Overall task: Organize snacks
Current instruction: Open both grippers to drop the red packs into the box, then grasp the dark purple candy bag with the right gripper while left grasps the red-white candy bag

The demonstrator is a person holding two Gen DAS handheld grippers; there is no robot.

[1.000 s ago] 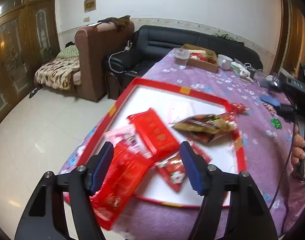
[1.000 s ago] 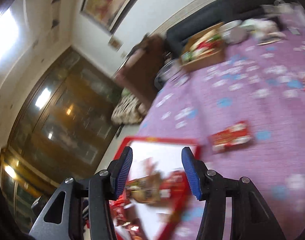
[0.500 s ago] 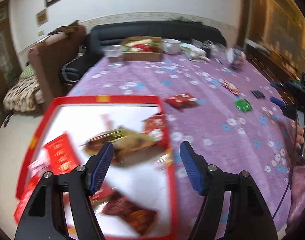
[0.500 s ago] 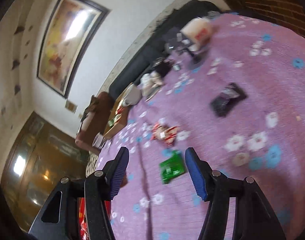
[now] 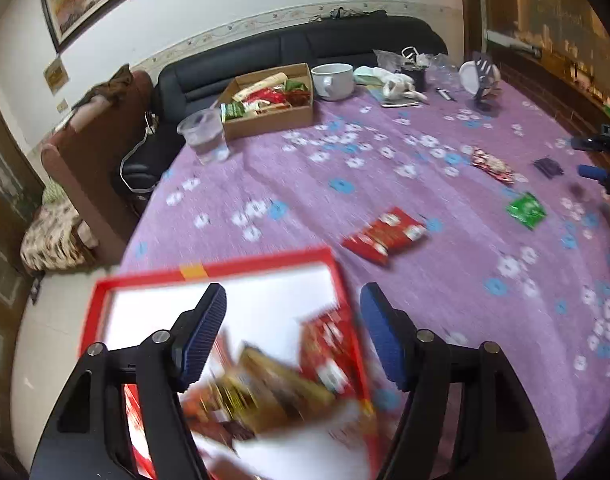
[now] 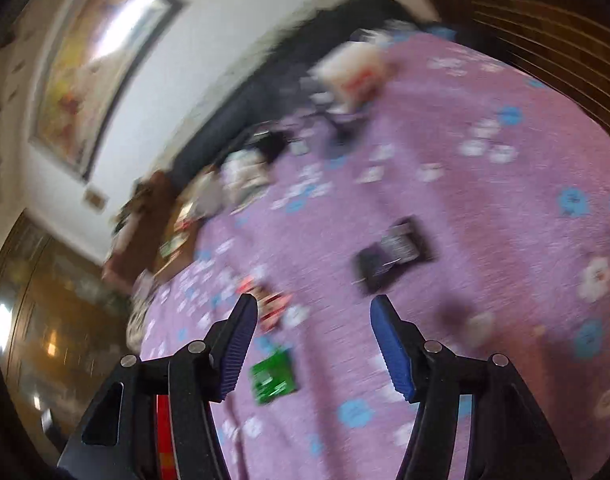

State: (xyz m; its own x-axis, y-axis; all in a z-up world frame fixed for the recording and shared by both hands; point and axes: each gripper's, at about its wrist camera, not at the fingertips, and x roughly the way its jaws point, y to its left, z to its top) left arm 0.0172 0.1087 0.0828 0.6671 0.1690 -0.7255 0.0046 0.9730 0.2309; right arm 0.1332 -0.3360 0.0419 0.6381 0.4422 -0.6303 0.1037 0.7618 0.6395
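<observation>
The jaws of the left gripper stand wide and are opening further, with nothing clamped between them; a red-rimmed tray and its blurred heap of packets merely show through the gap. The jaws of the right gripper are parted about halfway and empty, over bare purple floral cloth on the worktop. A second ago both cameras looked down at the tray; now both have swung away across the worktop toward the loose snacks, and the right one's view is smeared with motion. This reads as one delivery finished and a reach for the next packet beginning. In the tray lie a gold-brown bag and red wrappers, too blurred to describe further. Still outside it: a red packet with white marks lying flat just beyond the tray's far corner, a small green sachet farther right, a red patterned packet beyond that, and a dark wrapper near the edge. In the right wrist view the green sachet lies just inside the left jaw, the dark wrapper ahead. A cardboard box of more snacks, a clear cup and a white mug stand at the far end by a black sofa.
</observation>
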